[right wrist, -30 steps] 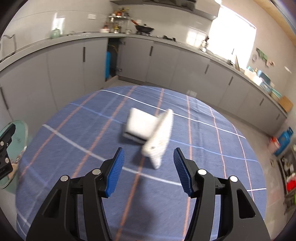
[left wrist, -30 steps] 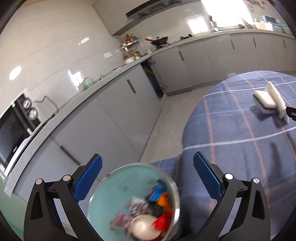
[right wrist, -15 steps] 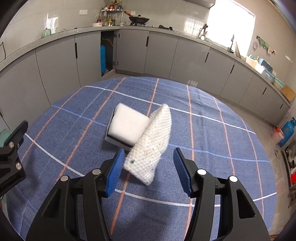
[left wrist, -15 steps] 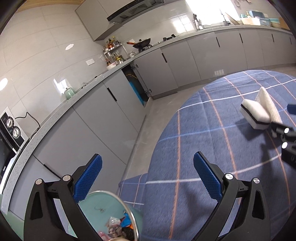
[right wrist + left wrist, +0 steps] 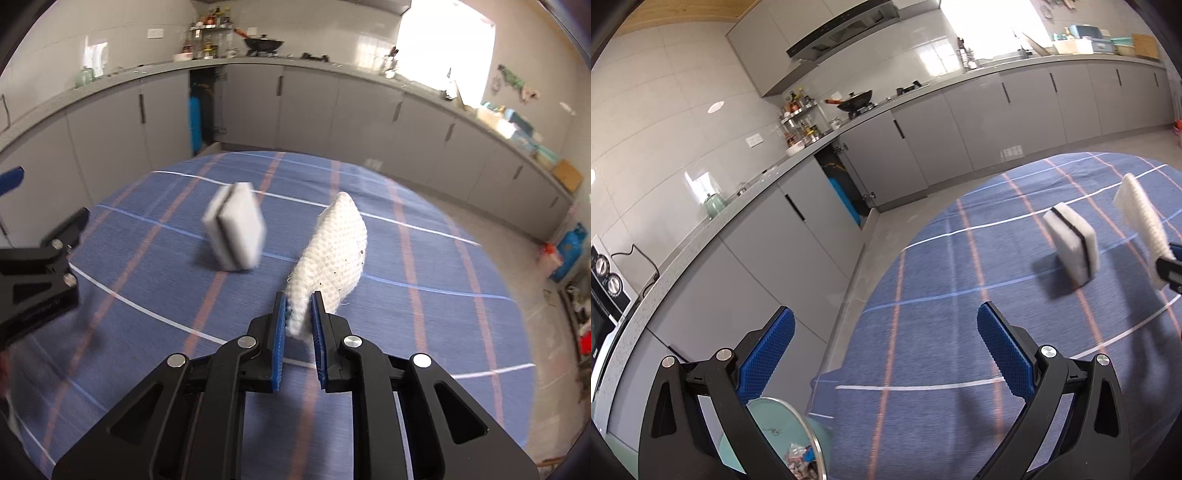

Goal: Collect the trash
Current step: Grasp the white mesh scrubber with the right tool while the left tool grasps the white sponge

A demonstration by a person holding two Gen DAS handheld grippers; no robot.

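My right gripper (image 5: 298,302) is shut on the lower end of a white knitted cloth (image 5: 332,254) and holds it upright over the blue plaid tablecloth (image 5: 424,295). The cloth also shows at the right edge of the left wrist view (image 5: 1141,218). A white sponge with a black middle layer (image 5: 236,232) stands on edge to the left of the cloth, blurred; it also shows in the left wrist view (image 5: 1071,243). My left gripper (image 5: 882,354) is open and empty above the table's left edge. A teal bin (image 5: 786,439) holding trash sits low between the left fingers.
Grey kitchen cabinets (image 5: 923,140) and a counter run along the far wall, with a wok (image 5: 264,43) on the stove. One cabinet door stands open with a blue cylinder (image 5: 195,125) inside. The round table's edge (image 5: 871,295) drops to a tiled floor.
My right gripper has closed on the white cloth and lifted it. The sponge has tipped from lying flat onto its edge. My left gripper has swung away from the bin toward the table.
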